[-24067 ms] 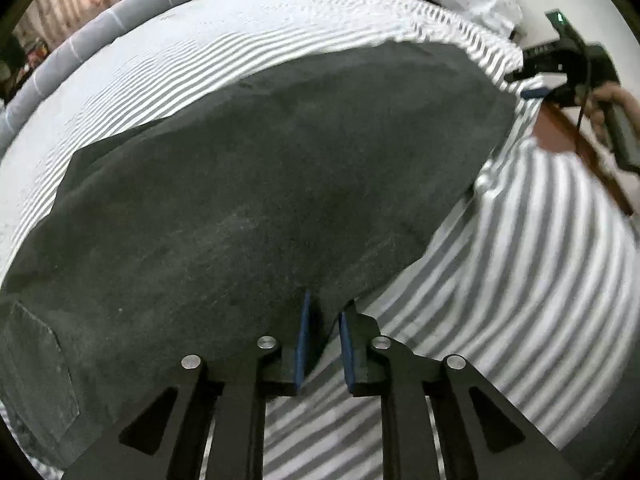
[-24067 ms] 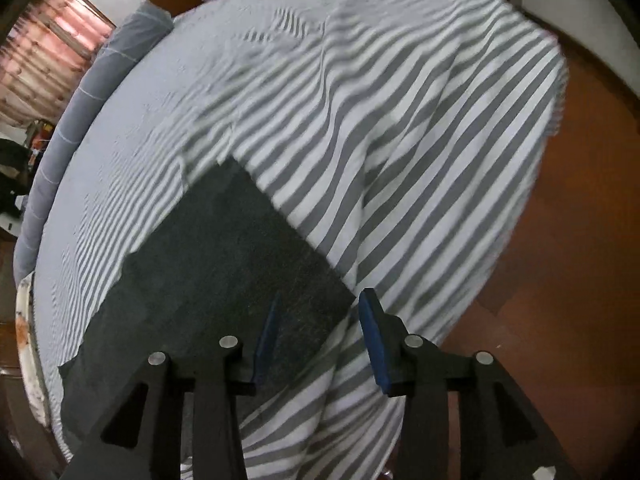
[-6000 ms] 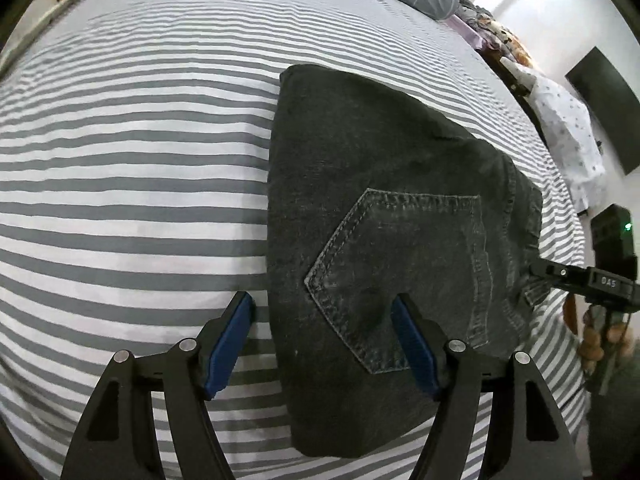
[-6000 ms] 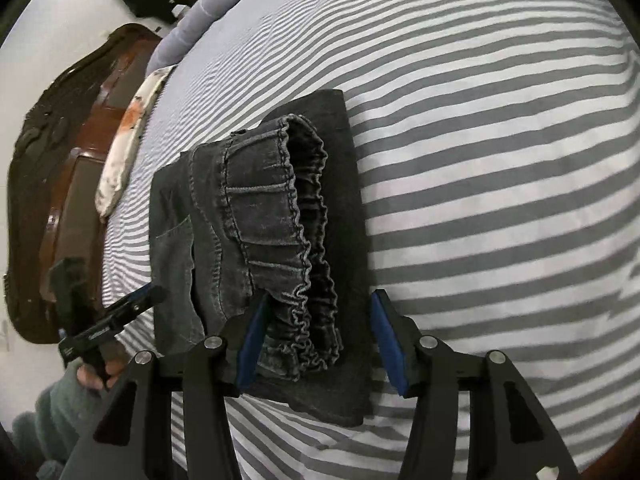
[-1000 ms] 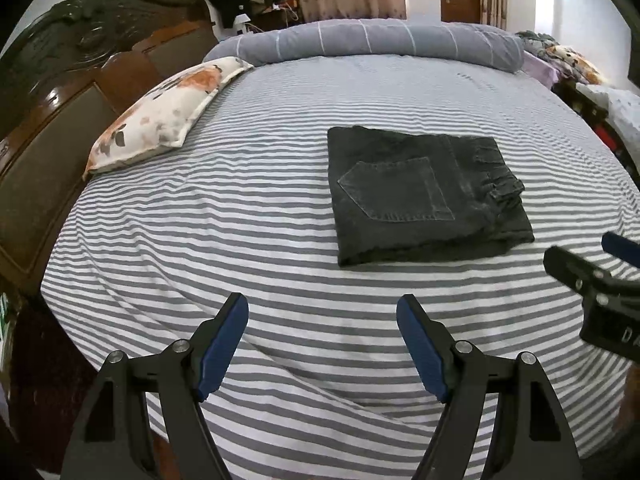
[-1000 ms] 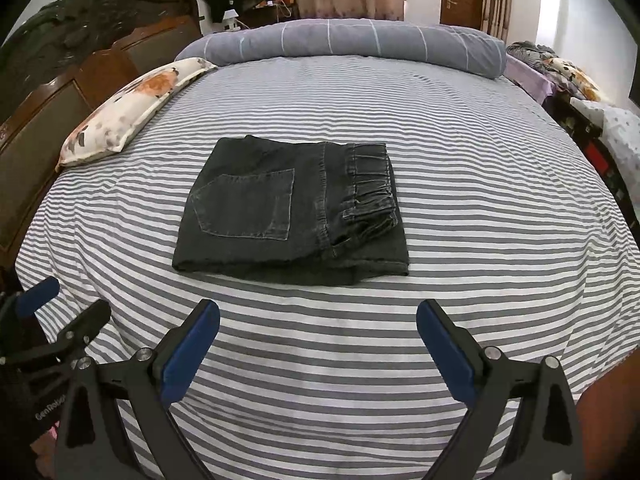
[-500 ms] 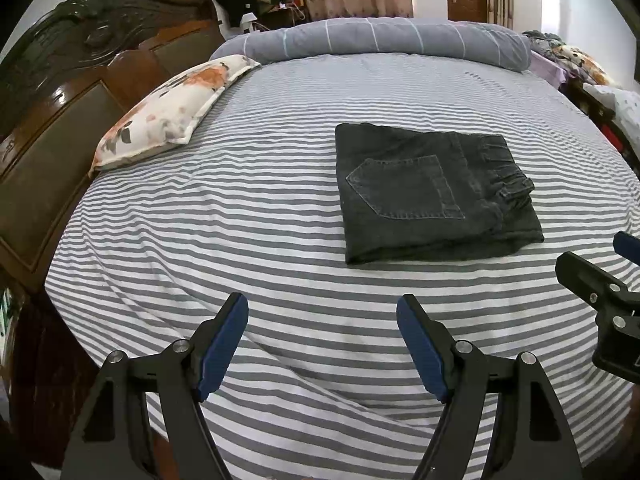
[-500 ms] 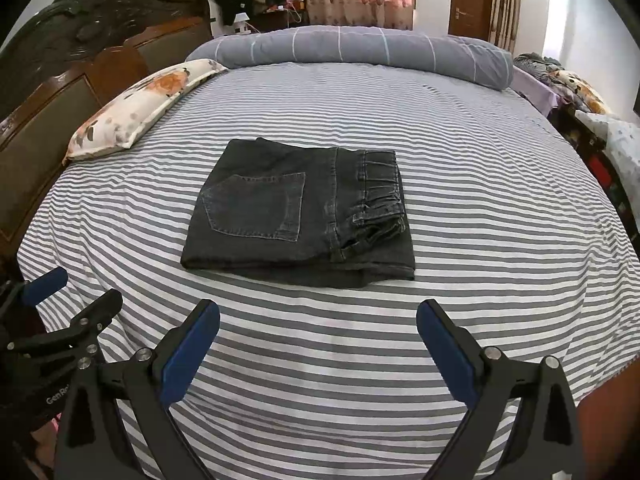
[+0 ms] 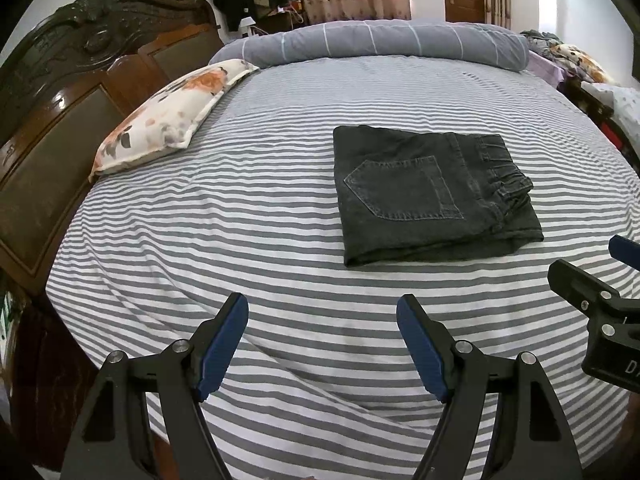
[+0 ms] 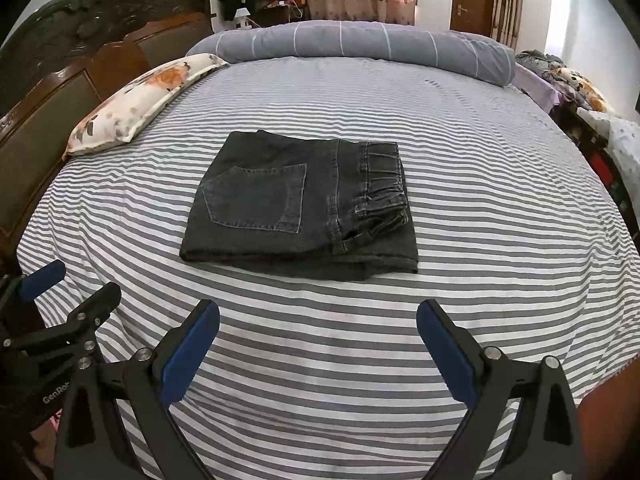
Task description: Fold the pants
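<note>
A striped bed (image 9: pixel 240 208), with a floral pillow (image 9: pixel 168 116) at upper left, carries folded pants (image 9: pixel 432 196) at centre, well beyond the left gripper (image 9: pixel 322 344) and the right gripper (image 10: pixel 318 350), both spread wide and empty.

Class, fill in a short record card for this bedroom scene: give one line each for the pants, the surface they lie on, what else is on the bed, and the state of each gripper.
pants: dark denim pants, folded into a compact rectangle, back pocket facing up, waistband to the right
surface: bed with grey and white striped sheet
pillow: floral pillow by the headboard
rolled blanket: grey blanket along the far edge
left gripper: open, empty, short of the pants
right gripper: open, empty, short of the pants
</note>
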Motion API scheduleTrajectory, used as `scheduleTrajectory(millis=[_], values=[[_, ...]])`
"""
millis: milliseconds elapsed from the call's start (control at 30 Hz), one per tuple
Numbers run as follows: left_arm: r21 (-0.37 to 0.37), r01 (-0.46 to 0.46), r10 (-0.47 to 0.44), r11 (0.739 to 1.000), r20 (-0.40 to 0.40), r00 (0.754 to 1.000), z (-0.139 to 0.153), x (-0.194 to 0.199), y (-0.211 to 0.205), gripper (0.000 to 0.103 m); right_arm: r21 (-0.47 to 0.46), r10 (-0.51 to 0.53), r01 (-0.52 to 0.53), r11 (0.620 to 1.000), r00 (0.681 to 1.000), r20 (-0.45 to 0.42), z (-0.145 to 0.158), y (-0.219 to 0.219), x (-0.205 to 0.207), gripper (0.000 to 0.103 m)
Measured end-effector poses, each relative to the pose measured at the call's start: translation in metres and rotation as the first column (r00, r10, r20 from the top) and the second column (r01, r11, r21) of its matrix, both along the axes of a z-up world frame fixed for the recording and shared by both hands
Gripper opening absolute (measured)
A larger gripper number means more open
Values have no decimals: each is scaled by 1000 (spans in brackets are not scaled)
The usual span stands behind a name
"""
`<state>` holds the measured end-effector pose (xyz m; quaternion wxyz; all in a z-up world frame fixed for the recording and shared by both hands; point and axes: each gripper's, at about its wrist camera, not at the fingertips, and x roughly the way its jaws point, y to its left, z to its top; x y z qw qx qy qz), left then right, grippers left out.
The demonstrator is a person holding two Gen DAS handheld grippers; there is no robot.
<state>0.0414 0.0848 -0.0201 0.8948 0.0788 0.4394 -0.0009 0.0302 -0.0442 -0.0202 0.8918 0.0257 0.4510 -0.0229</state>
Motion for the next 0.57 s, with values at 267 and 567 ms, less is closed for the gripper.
scheduleTrajectory(millis=[267,567], values=[[8,7,-7,1000,8,1000,0,-1,-3,77,6,3,-3,1000,1000,-11,-3,1,-1,98],[-8,25,-25,1000,-6,1000,0,0,-4,77,13,3,-3,1000,1000,-17,-5,0,-1,98]])
